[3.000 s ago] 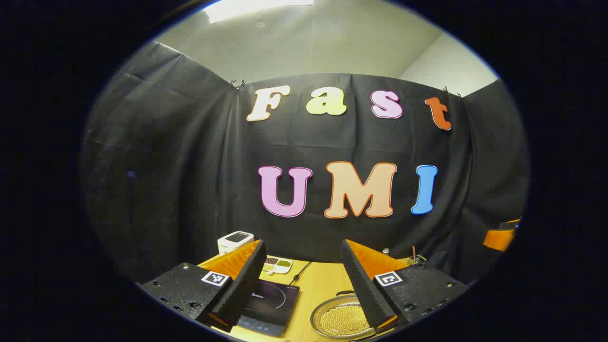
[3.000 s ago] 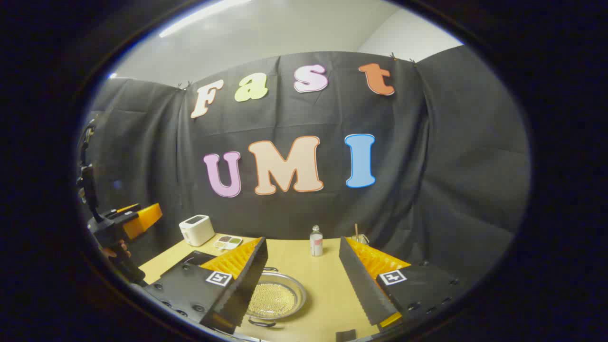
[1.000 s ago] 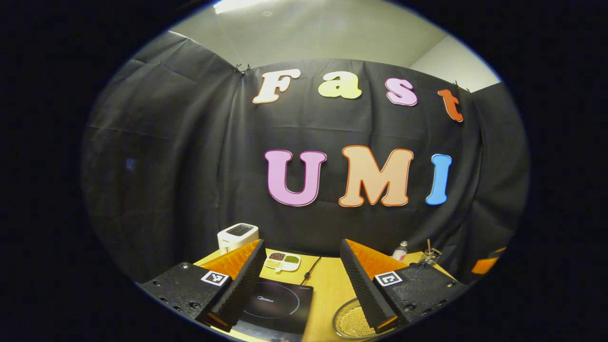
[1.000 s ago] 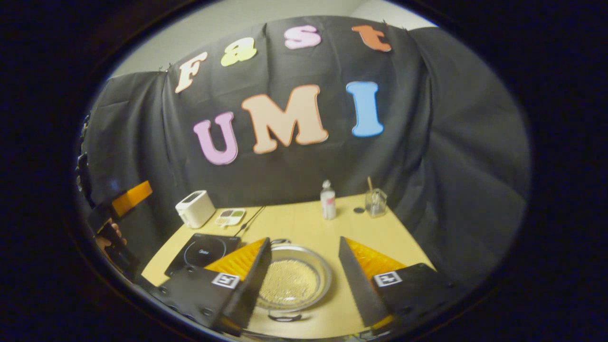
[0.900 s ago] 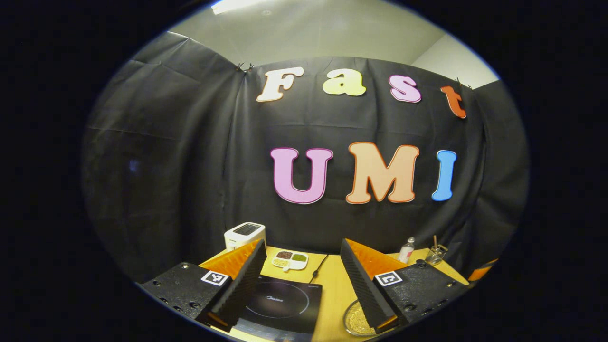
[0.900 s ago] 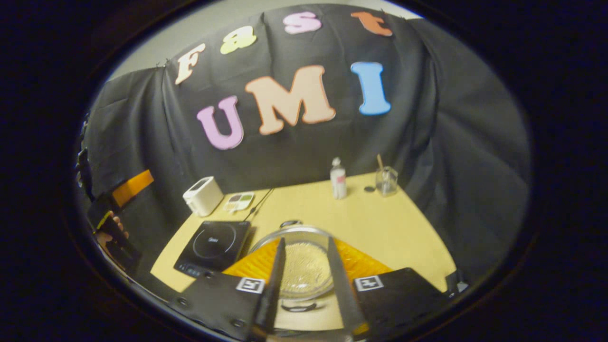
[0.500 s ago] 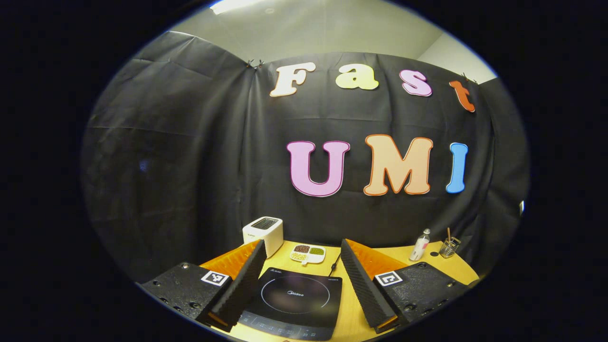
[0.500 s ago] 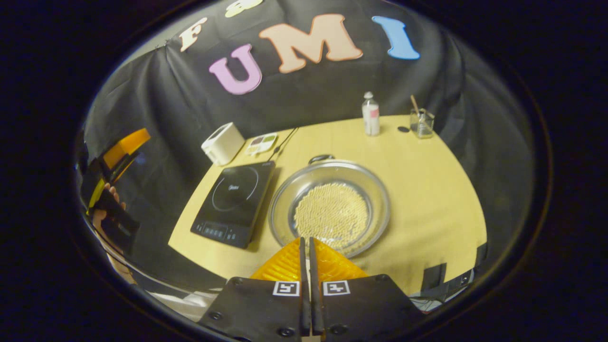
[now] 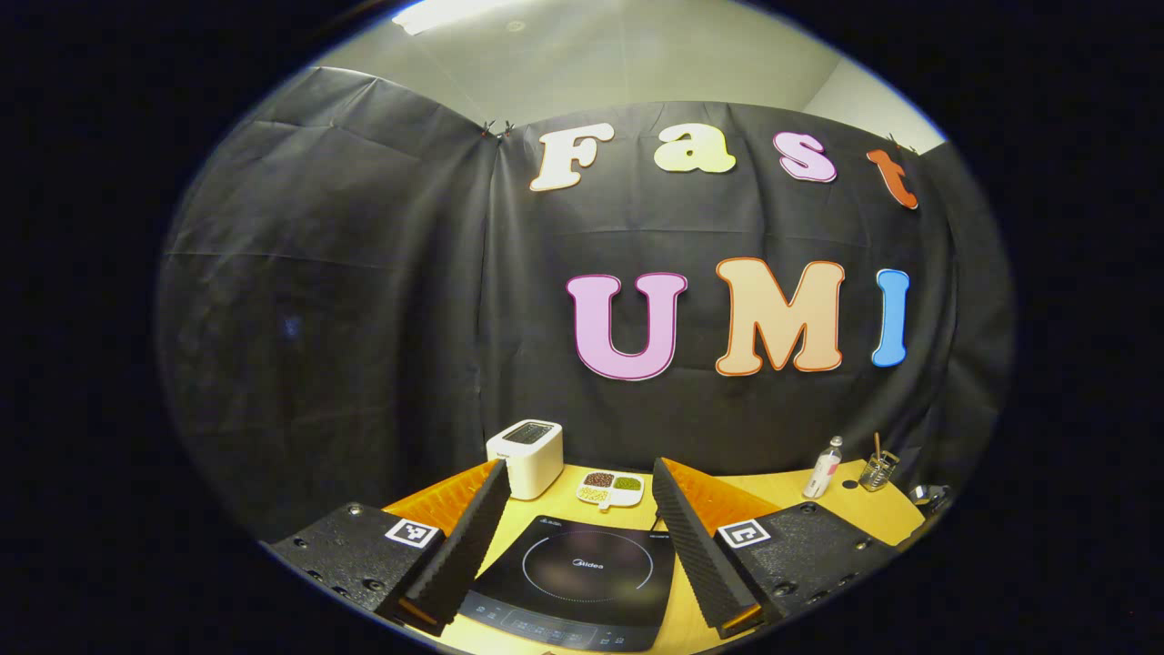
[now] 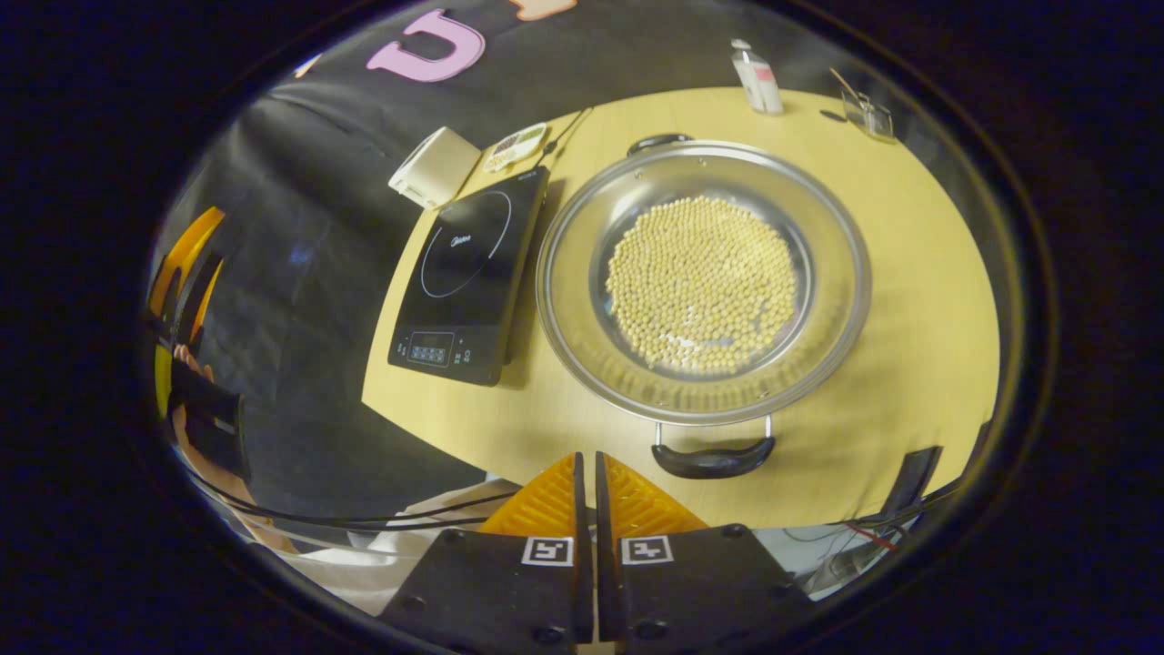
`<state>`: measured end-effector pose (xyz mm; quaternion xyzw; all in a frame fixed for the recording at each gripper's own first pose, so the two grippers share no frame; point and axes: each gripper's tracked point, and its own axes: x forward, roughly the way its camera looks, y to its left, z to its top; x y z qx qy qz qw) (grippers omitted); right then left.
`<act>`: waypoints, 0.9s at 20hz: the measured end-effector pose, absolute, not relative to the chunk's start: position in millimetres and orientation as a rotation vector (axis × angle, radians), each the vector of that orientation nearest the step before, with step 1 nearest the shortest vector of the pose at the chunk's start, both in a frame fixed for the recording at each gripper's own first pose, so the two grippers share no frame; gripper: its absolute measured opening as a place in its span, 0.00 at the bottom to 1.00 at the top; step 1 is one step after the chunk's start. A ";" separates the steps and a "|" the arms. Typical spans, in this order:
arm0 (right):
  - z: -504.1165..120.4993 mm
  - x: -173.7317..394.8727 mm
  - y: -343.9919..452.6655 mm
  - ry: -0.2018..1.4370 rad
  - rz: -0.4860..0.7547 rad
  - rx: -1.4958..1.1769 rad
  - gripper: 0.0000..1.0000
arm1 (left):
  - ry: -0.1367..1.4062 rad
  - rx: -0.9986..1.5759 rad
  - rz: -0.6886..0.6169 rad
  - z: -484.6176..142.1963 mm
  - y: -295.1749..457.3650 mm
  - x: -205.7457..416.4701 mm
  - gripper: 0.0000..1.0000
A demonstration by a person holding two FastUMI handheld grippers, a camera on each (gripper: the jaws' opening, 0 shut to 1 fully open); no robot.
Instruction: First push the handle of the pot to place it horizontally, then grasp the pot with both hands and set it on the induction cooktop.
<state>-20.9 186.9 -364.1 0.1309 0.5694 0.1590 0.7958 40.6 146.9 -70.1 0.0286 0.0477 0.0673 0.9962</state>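
The pot (image 10: 702,282) is seen on the table (image 10: 918,300) beside the induction cooktop (image 10: 468,273), ahead of the clenched, empty right gripper (image 10: 587,468), while the left gripper (image 9: 577,537) is held spread above the cooktop.

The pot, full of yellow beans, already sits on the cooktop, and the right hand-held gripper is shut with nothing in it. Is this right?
Not quite. In the right gripper view the pot stands on the table beside the cooktop, not on it. The rest holds: it is full of yellow beans, and the right hand-held gripper is shut with nothing in it.
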 end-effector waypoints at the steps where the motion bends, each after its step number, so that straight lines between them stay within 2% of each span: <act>1: -370.2 -21.7 188.7 1.254 0.342 0.287 0.05 | 0.094 0.062 0.137 -69.1 147.6 40.7 0.92; 2: -377.8 -20.7 188.3 1.277 0.334 0.283 0.05 | 0.093 0.063 0.140 -67.5 147.6 40.8 0.92; 3: -383.4 -20.4 188.1 1.293 0.325 0.278 0.00 | 0.092 0.061 0.142 -67.5 147.8 40.7 0.92; 4: -387.0 -17.0 187.6 1.301 0.318 0.273 0.05 | 0.094 0.059 0.143 -67.5 147.2 41.1 0.92; 5: -390.3 -14.8 187.0 1.307 0.310 0.268 0.05 | 0.096 0.057 0.147 -68.9 148.0 41.4 0.92; 11: -409.2 -10.7 170.3 1.338 0.266 0.190 0.05 | 0.103 0.051 0.150 -70.8 146.1 44.8 0.92; 15: -412.2 -6.2 160.4 1.330 0.239 0.159 0.00 | 0.114 0.039 0.144 -74.5 143.8 45.4 0.92; 16: -413.3 -4.4 153.9 1.326 0.221 0.140 0.02 | 0.117 0.035 0.140 -75.7 142.4 46.5 0.96; 18: -416.7 -3.4 138.8 1.316 0.183 0.096 0.02 | 0.123 0.032 0.126 -78.0 138.8 49.0 0.92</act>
